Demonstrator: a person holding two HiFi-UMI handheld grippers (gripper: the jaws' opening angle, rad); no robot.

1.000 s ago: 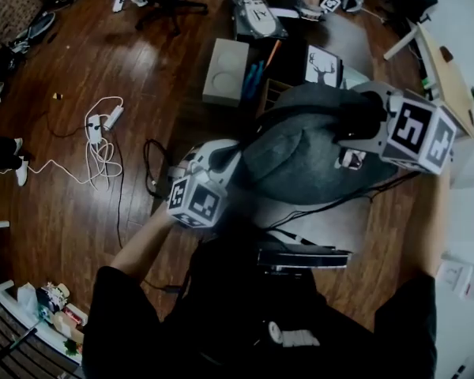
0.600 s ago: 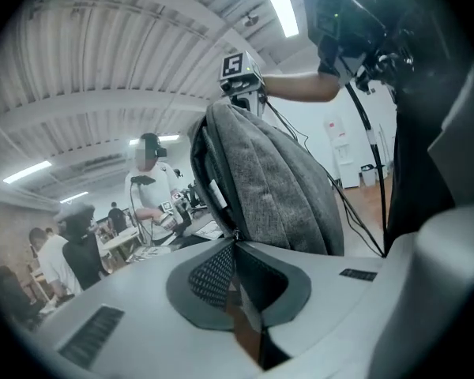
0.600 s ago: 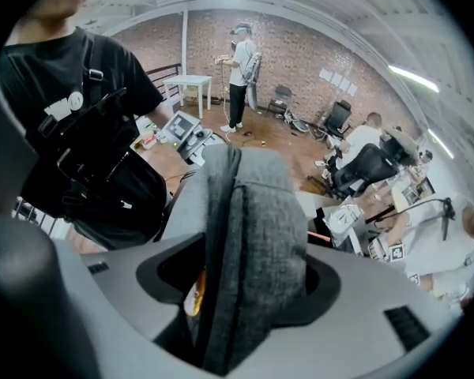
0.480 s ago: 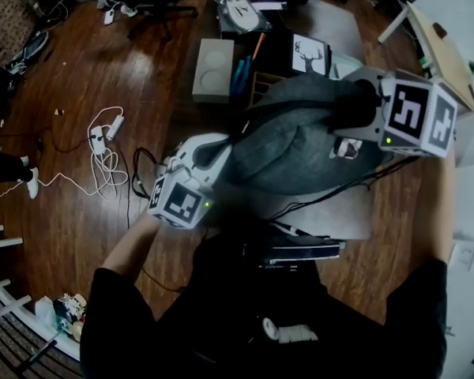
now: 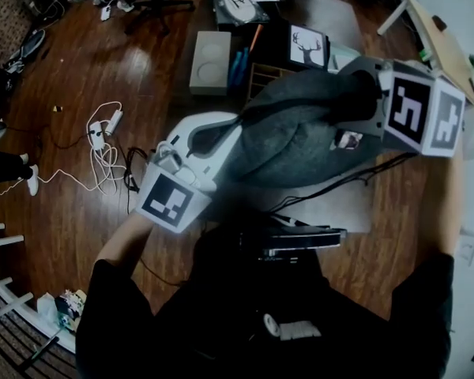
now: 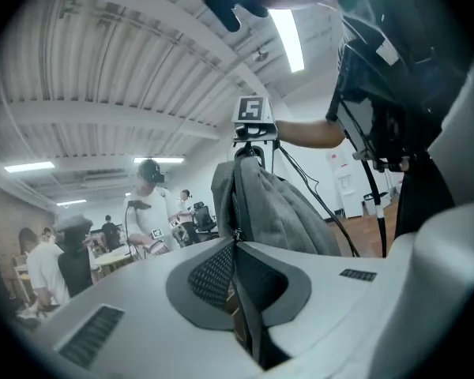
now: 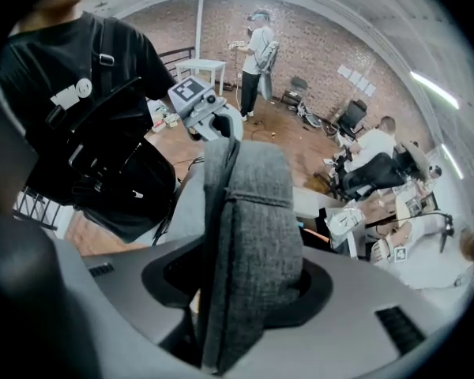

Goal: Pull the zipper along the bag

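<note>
Nearest to the person, the left gripper had its jaws pressed together on a thin dark strip at the lower left end of the bag. I judged this strip to be the zipper pull, because a small metal slider sat just at the jaw tips. From there the grey bag stretched away toward the upper right of the head view, off the floor and held only by the two tools. Its long axis ran straight from one gripper to the other.

At the far end the right gripper pointed steeply down. Its jaws had just been closing, and a thick fold of the grey fabric filled the gap and touched both pads. So the left hand was the one at the zipper and the right hand worked as the anchor. The pull would probably have to follow this line.

Below lay a dark wooden floor with a white cable at the left, a grey box and a deer picture higher up. Farther off, the right gripper view showed a brick wall and other people.
</note>
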